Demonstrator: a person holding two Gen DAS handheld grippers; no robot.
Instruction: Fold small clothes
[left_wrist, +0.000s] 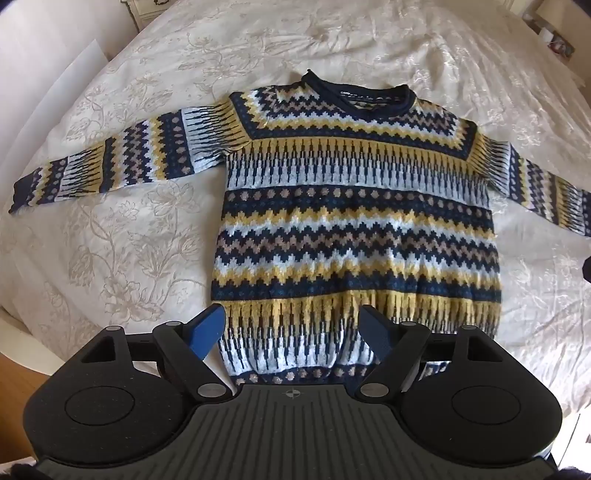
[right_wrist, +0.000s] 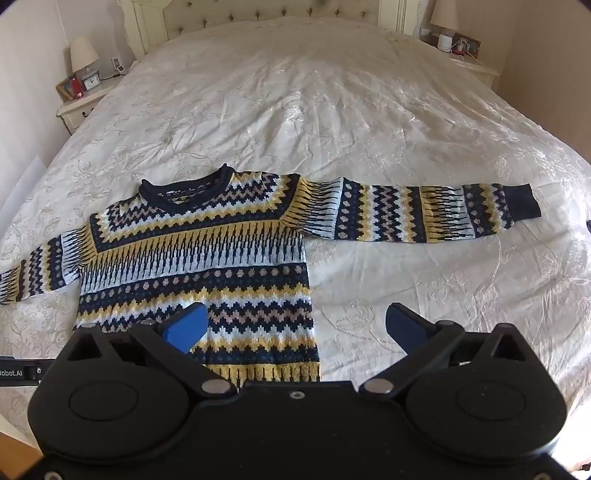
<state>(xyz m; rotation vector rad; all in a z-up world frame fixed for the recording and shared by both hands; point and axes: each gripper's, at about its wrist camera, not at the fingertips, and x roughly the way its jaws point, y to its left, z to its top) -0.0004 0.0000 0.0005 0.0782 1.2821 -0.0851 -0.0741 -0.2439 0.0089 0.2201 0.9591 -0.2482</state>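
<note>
Lying flat on bed (right_wrist: 332, 110): sweater (left_wrist: 354, 221); both grippers' jaws apart, holding nothing.

Both rigs look pretty much identical: the left gripper (left_wrist: 291, 332) and right gripper (right_wrist: 295, 326) are chunky matte black plastic with blue finger pads (right_wrist: 186, 326), silver pivot screws (left_wrist: 210, 390), round discs either side, plus a tiny crosshair mark (left_wrist: 291, 394) on the left's ribbed deck.

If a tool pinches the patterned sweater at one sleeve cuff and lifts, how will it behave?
The sweater looks like a thick knit lying limp, so it would probably drape and trail. The right sleeve likely rises first. It may drag on the wrinkled bedspread.
</note>
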